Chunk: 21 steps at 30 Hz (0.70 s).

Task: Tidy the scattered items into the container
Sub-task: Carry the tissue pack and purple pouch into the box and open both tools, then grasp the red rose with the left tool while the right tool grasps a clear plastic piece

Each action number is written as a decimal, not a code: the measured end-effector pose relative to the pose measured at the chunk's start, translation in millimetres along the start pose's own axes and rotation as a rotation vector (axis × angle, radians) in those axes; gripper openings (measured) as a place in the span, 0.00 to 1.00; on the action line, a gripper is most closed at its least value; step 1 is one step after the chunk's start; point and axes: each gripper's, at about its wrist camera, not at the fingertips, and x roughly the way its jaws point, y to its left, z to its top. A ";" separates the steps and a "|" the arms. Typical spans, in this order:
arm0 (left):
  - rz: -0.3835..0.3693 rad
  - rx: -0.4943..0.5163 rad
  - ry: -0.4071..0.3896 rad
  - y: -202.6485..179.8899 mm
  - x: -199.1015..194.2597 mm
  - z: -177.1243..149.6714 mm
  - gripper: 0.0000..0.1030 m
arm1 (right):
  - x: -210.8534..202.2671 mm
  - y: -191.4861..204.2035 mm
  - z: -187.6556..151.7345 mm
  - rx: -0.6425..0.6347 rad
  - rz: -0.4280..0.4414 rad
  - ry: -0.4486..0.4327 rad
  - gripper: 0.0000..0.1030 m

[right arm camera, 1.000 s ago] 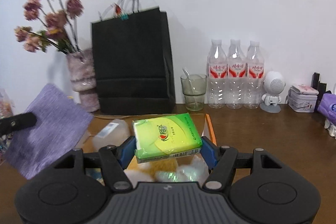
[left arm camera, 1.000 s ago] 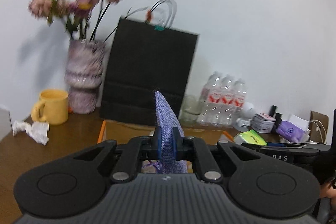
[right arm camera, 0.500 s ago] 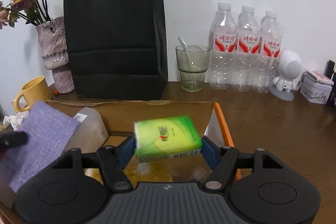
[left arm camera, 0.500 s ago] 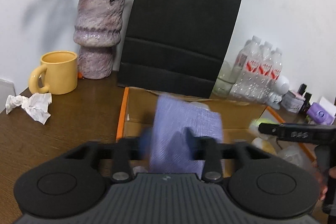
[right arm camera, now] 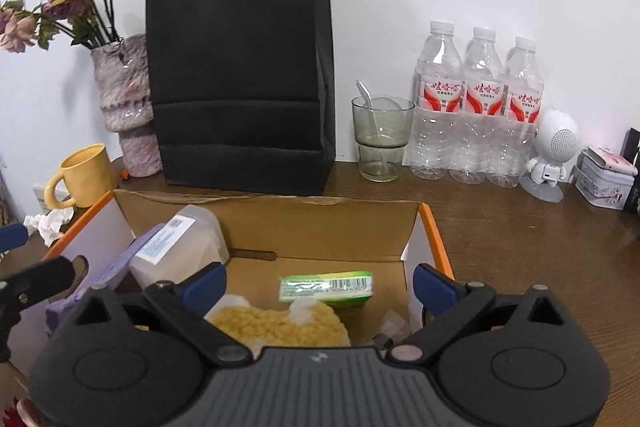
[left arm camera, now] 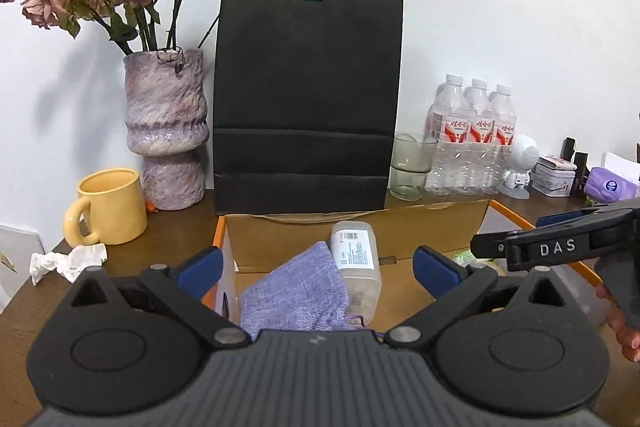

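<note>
Pouch (left arm camera: pixel 298 291) (purple, woven) lies in box (left arm camera: pixel 360 227); claws spread.

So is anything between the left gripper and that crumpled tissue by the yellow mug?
Nothing visible blocks it. The left gripper is open over the cardboard box, and the crumpled tissue lies on bare table left of the box, just in front of the yellow mug.

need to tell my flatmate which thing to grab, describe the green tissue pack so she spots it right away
Start at the tall black paper bag against the wall; the open cardboard box with orange edges sits right in front of it. Inside, on the box floor toward its right side, lies the green tissue pack, just behind a fluffy yellow item. It is the only bright green thing there, with a barcode on its side.
</note>
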 end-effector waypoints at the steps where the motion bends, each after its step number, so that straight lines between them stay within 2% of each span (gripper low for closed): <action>1: 0.001 -0.004 -0.001 0.7 -0.8 0.3 1.00 | -2.1 1.3 -0.8 -0.004 -0.001 0.000 0.97; 12: -0.009 -0.041 -0.022 1.8 -25.3 1.6 1.00 | -40.5 12.8 -14.9 -0.032 0.004 -0.024 0.97; 21: -0.027 -0.054 -0.040 -5.4 -74.3 -9.0 1.00 | -94.2 21.7 -39.3 -0.045 0.013 -0.049 0.97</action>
